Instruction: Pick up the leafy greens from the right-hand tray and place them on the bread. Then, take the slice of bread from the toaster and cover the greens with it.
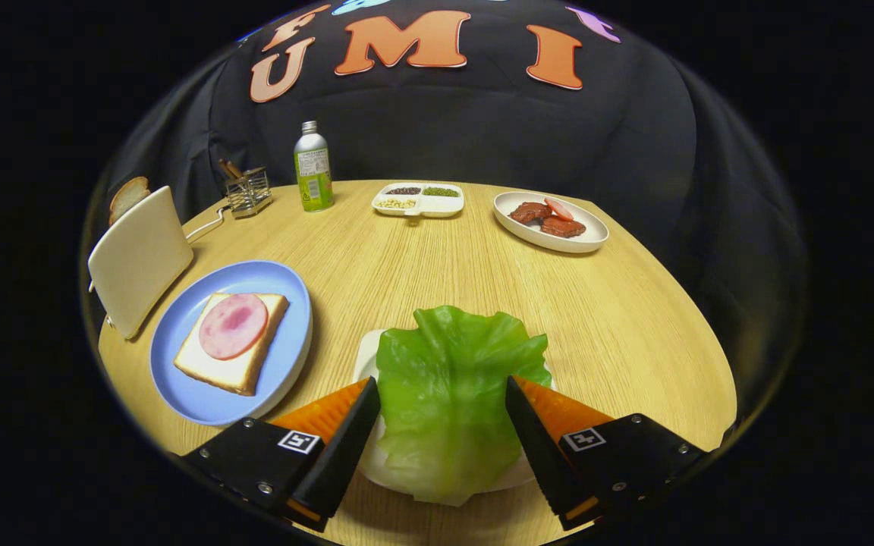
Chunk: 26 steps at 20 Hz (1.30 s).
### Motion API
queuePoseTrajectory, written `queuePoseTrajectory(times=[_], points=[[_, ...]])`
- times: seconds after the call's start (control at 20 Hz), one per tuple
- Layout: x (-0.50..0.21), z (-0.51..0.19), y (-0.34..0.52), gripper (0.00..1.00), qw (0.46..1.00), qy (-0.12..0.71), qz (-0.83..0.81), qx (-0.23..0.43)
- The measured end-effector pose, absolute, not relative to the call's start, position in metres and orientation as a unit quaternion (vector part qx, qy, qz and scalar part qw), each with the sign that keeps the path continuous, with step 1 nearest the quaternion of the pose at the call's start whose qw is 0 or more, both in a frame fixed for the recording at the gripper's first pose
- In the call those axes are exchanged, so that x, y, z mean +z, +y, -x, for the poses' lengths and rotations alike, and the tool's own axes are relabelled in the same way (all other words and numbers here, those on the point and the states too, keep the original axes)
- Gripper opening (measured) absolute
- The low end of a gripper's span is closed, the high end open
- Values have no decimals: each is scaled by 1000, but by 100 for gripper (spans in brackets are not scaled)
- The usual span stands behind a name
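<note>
- While the gripper (443, 413) hovers over the lettuce leaf (448, 394), its jaws stand spread, one on each side of the leaf, and I see no squeeze on it.
- The leaf lies on a small white tray (367, 356), between the jaws and reaching a little beyond them; the tray sits on the table (422, 258) just right of the blue plate (285, 356).
- On the blue plate: a bread slice (236, 360) with a round of ham (233, 326) on top. That is the drop spot.
- The toaster (137, 262) stands just left of the plate, with a second slice (127, 197) poking up behind it.
- Handling guess: the leaf looks thin, light and floppy, with ruffled edges and a pale, thicker rib near the stem end. The surface looks glossy, so it may slip.
- Best hold, in my view: pinch across the middle over the rib, where it looks stiffest. An edge grab would likely fold or droop.
- Risk: the jaws may scrape the tray or drag it along if they go too deep.
- The far plate of meat (551, 220), the bottle (313, 167) and the divided dish (419, 199) are well apart, no concern.
</note>
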State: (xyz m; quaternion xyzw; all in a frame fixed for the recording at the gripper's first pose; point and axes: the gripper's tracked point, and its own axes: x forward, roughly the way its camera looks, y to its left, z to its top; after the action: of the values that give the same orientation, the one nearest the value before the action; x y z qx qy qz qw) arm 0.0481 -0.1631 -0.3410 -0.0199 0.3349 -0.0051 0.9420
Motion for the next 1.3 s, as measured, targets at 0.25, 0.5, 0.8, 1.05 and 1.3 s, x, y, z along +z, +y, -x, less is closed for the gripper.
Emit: queuePoseTrajectory(times=[0.25,0.5,0.8,1.05,1.3], points=[[-344,-50,-162,96,937,348,-6,-12],[-345,-52,-162,90,932,361,-11,-15],[-347,-53,-176,50,927,370,-25,-49],[-347,-53,-182,23,927,369,-24,-59],[-326,-52,-180,4,929,364,-6,-69]])
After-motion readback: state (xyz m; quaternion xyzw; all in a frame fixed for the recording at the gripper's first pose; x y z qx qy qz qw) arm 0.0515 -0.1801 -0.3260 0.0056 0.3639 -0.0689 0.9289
